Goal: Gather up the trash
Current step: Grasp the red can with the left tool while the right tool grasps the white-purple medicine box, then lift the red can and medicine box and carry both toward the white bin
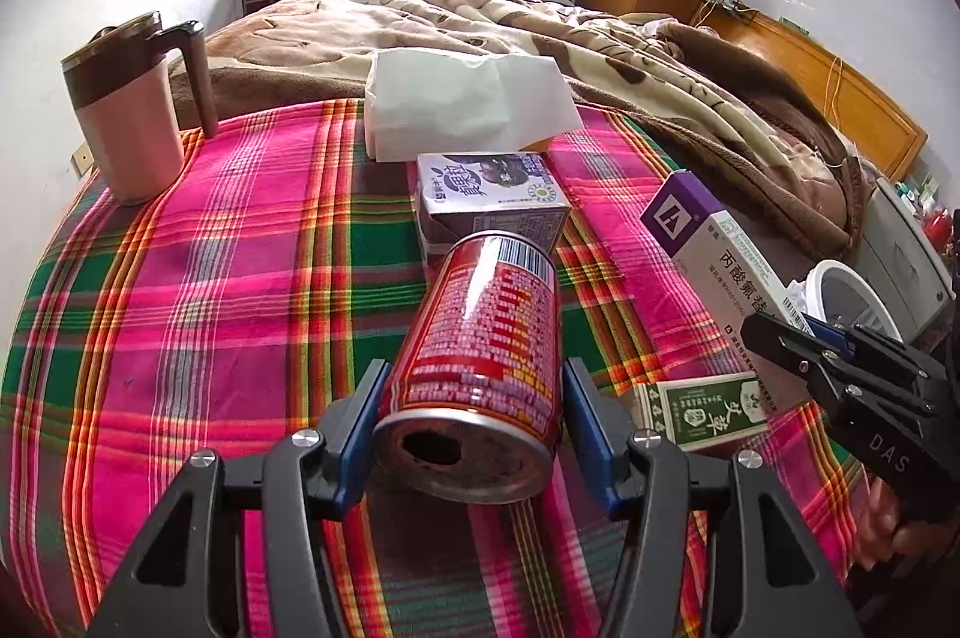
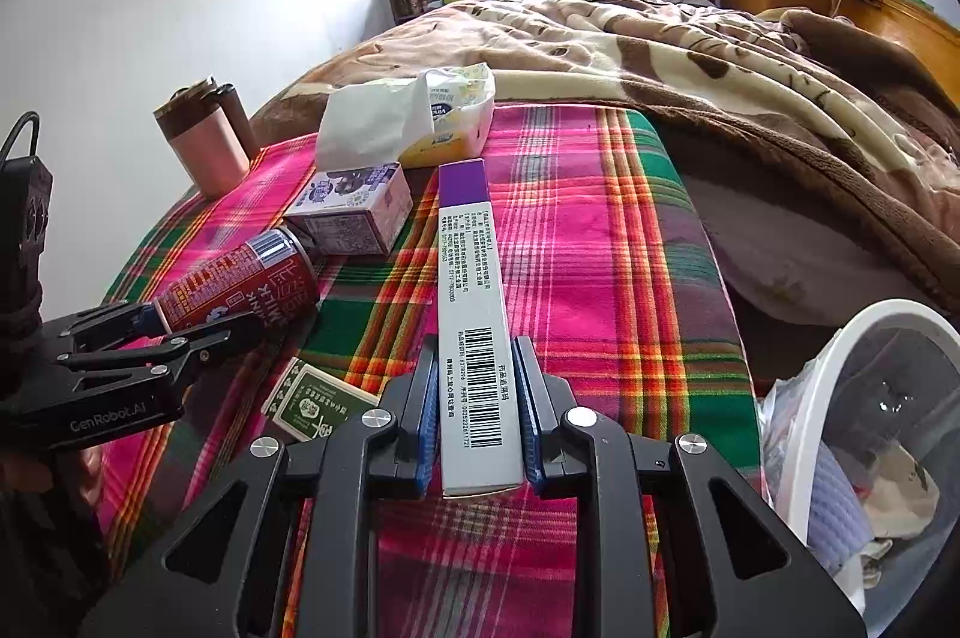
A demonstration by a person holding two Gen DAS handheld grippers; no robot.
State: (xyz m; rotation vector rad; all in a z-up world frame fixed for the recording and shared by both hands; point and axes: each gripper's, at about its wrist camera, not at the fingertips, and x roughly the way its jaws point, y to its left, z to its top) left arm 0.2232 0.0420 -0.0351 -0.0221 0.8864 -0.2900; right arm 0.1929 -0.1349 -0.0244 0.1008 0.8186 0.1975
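Observation:
My left gripper (image 1: 474, 392) is shut on a red drink can (image 1: 480, 338), held on its side just above the plaid cloth (image 1: 240, 278); the can also shows in the right wrist view (image 2: 240, 284). My right gripper (image 2: 477, 386) is shut on a long white and purple medicine box (image 2: 474, 326), lifted over the cloth; it shows at the right of the left wrist view (image 1: 714, 254). A small green box (image 2: 315, 401) and a purple drink carton (image 2: 354, 209) lie on the cloth. A white trash bin (image 2: 852, 434) stands at the right.
A pink mug with a brown lid (image 1: 132, 110) stands at the back left of the cloth. A tissue pack (image 1: 462, 104) sits at the back. Beyond lies a bed with a brown blanket (image 1: 540, 20). The bin holds several scraps.

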